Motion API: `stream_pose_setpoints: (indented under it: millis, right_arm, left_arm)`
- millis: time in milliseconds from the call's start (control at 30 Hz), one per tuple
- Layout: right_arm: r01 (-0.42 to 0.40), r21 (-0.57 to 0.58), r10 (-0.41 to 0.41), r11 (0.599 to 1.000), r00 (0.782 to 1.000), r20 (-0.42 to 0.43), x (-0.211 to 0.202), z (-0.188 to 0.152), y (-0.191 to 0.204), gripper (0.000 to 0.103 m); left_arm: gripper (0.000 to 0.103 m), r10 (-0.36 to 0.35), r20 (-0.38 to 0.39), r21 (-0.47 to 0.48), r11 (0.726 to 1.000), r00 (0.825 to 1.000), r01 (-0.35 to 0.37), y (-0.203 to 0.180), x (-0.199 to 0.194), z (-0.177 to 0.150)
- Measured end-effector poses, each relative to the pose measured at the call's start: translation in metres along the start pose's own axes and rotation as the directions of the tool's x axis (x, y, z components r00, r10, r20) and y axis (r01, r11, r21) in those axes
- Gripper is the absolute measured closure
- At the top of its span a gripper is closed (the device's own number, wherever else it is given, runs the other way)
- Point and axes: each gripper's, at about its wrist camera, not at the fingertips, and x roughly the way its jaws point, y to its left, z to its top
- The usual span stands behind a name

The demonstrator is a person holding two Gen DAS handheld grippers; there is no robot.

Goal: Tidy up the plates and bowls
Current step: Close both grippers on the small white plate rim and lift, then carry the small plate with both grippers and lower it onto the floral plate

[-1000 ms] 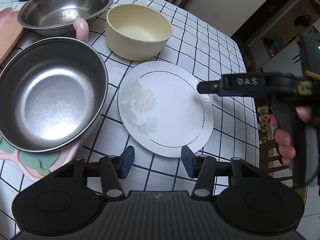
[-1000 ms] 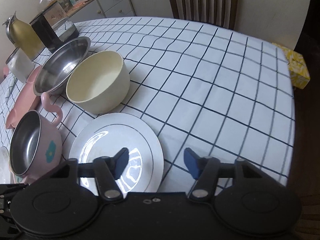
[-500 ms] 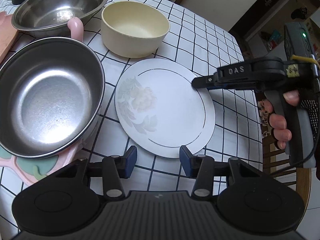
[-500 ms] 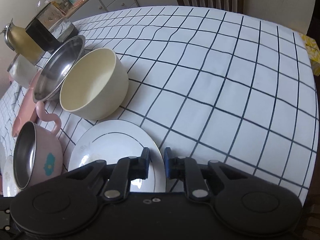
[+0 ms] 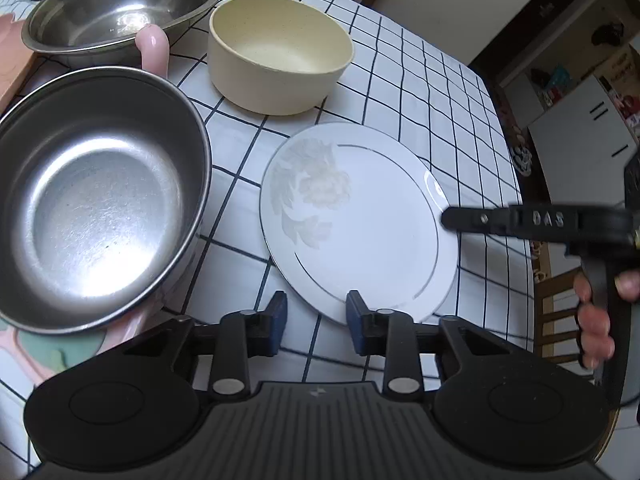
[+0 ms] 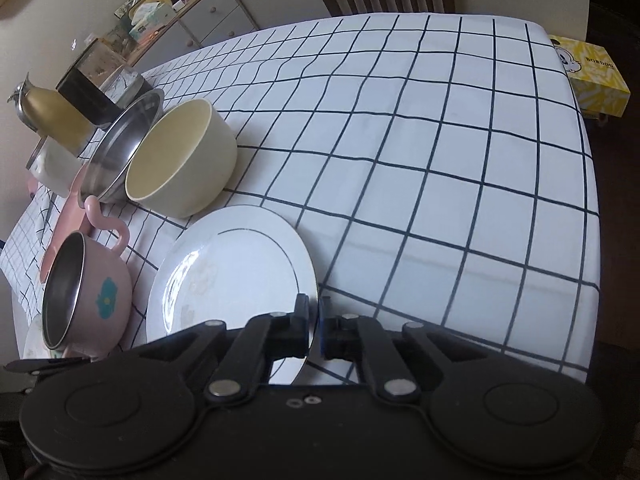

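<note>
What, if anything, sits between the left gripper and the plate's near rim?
Nothing visible. The left gripper hangs just short of the plate, jaws apart after closing partway, only bare tablecloth between. The steel bowl sits off to the side. The right gripper already pinches the plate's other rim.

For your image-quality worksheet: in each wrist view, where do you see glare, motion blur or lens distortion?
Left wrist view: bright glare inside the steel bowl; the right gripper and the hand holding it are smeared by motion. Right wrist view: window glare streaks the plate; the fisheye lens bows the tablecloth grid lines.
</note>
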Motion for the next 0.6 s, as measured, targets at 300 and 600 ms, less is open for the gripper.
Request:
stream_pose_setpoints:
  millis: [300, 600]
  right_arm:
    - [0.016, 0.017, -0.016, 1.000, 1.000, 0.007, -0.015, -0.011, -0.015, 0.098]
    - [0.055, 0.035, -0.055, 0.998, 0.998, 0.008, -0.011, -0.007, -0.022, 0.081]
  left_arm:
    - [0.074, -0.011, 0.016, -0.016, 1.000, 1.000, 0.011, -0.002, 0.007, 0.013]
    - [0.083, 0.006, 0.040, -0.021, 1.000, 0.999, -0.005, -0.007, 0.017, 0.027]
